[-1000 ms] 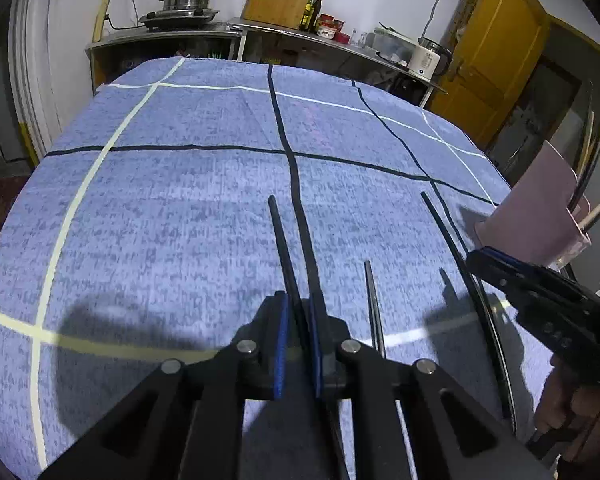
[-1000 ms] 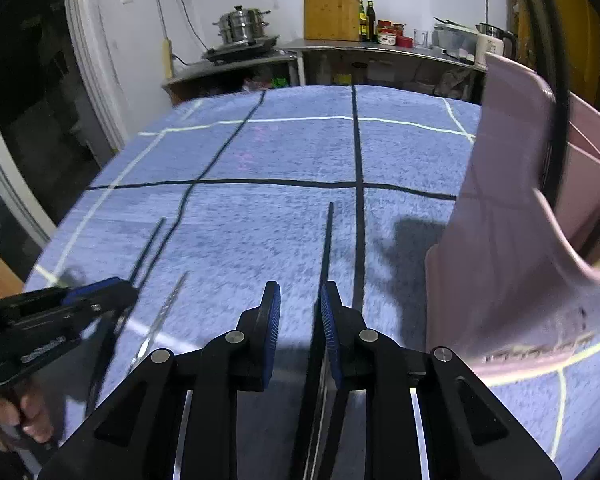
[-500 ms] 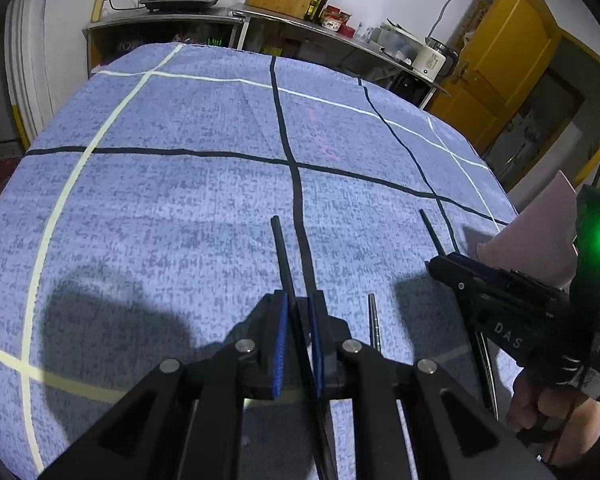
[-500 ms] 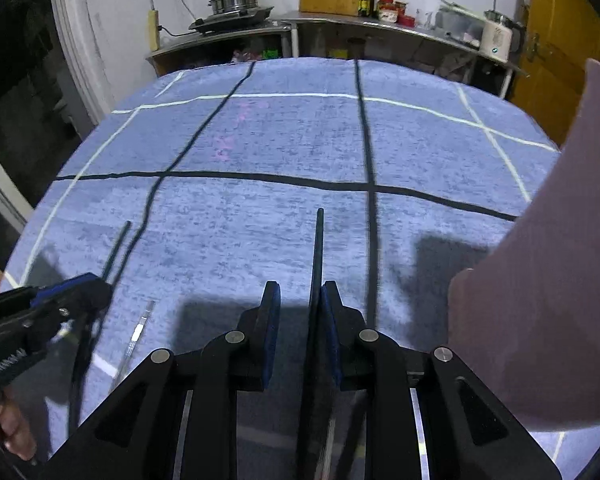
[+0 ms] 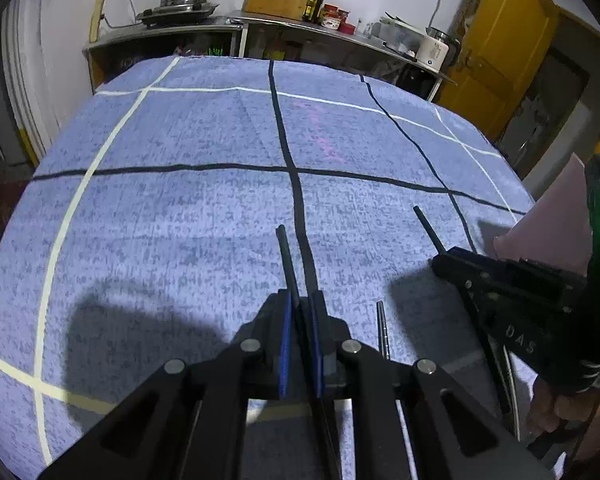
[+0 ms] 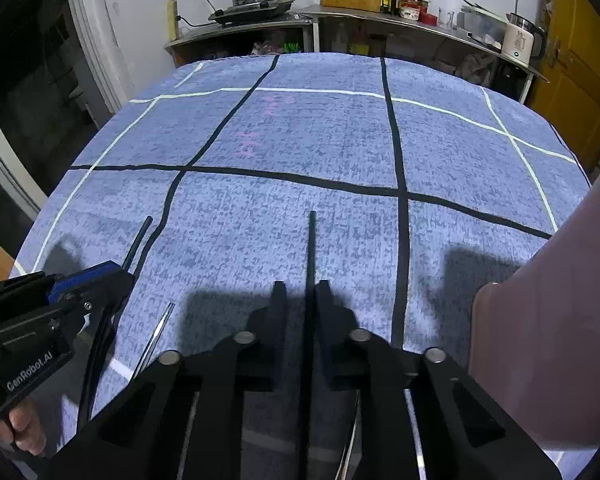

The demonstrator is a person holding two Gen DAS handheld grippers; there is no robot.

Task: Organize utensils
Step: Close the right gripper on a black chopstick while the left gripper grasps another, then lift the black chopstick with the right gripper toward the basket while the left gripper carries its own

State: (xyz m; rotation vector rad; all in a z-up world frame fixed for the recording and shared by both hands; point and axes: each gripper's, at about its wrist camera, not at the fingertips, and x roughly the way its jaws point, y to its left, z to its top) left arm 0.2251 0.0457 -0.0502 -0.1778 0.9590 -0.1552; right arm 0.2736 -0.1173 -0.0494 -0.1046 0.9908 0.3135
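Blue gridded tablecloth; kitchen counter at twelve o'clock. Left gripper and right gripper each clamped on a black chopstick; pink holder cropped.

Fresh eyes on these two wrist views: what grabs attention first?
Each gripper is shut on a thin black chopstick: the left gripper on one, the right gripper on another, its fingers having just closed. Both lie over the blue tablecloth with black and white grid lines; a pink plastic holder stands at the right.
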